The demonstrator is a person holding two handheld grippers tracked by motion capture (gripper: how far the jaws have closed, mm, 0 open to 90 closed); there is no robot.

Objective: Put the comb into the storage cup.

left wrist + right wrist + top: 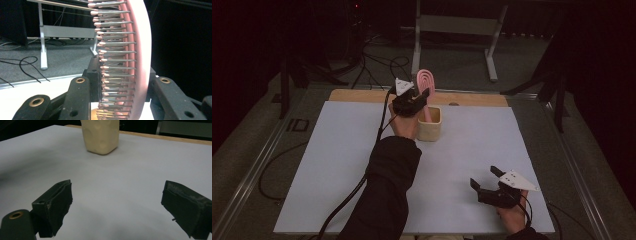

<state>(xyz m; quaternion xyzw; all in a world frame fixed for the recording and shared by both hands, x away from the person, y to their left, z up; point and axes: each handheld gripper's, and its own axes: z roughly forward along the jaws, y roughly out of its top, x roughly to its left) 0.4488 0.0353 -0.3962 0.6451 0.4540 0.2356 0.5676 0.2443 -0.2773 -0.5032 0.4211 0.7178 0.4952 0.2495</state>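
A pink hairbrush (426, 82) with metal bristles stands upright, its handle down inside a cream cup (430, 125) at the back middle of the white sheet. My left gripper (421, 97) is shut on the brush just above the cup's rim. In the left gripper view the brush (140, 50) rises between the black jaws of the left gripper (123, 75), bristles facing left. My right gripper (484, 177) rests low near the front right of the sheet, open with nothing between its fingers. In the right gripper view the right gripper (120, 197) points toward the cup (101, 136).
The white sheet (337, 165) covers a wooden table whose bare edge (362, 95) shows at the back. A grey metal stand (457, 25) and loose cables (377, 65) lie on the floor beyond. A cable (347, 200) trails from the left gripper along the sleeve.
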